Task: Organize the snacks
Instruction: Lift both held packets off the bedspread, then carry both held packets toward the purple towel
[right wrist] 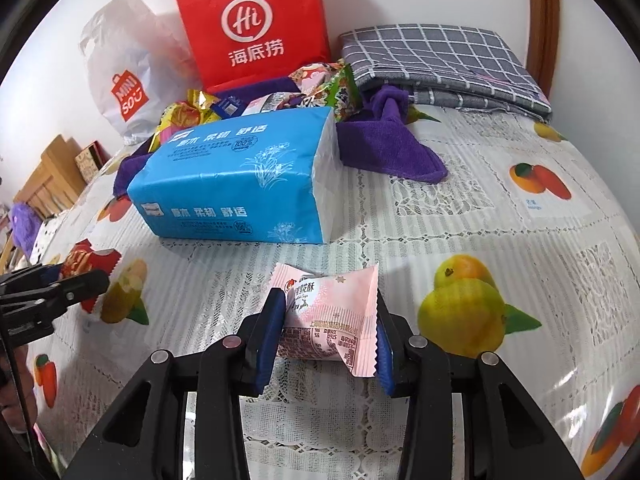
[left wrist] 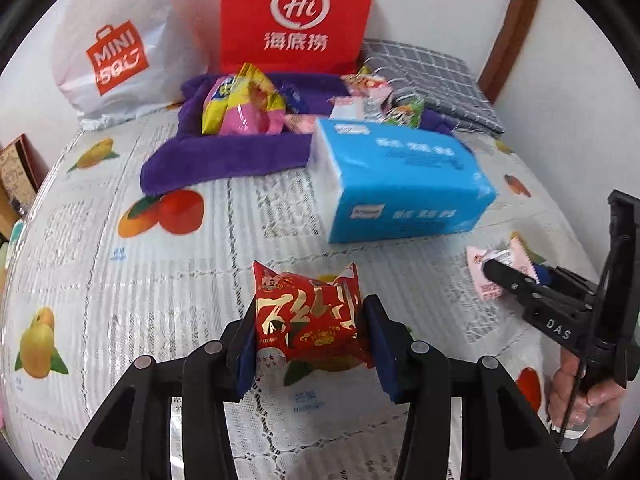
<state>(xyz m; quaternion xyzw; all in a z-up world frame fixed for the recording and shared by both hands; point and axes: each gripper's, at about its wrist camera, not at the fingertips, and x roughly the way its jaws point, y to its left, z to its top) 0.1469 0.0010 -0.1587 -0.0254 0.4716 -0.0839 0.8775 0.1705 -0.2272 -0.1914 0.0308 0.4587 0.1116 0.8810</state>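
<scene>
Left gripper (left wrist: 308, 340) jaws clamped on red snack (left wrist: 310, 320). Right gripper (right wrist: 326, 336) jaws clamped on pink snack (right wrist: 328, 316). Small print unreadable.

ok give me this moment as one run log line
left gripper: shut on red snack packet | right gripper: shut on pink snack packet | snack pile on purple towel behind blue tissue pack

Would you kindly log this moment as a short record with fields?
left gripper: shut on red snack
right gripper: shut on pink snack
snack pile: on purple towel
tissue pack: lying in front of the towel
bags: red bag and white bag standing behind
surface: fruit-print cloth
</scene>
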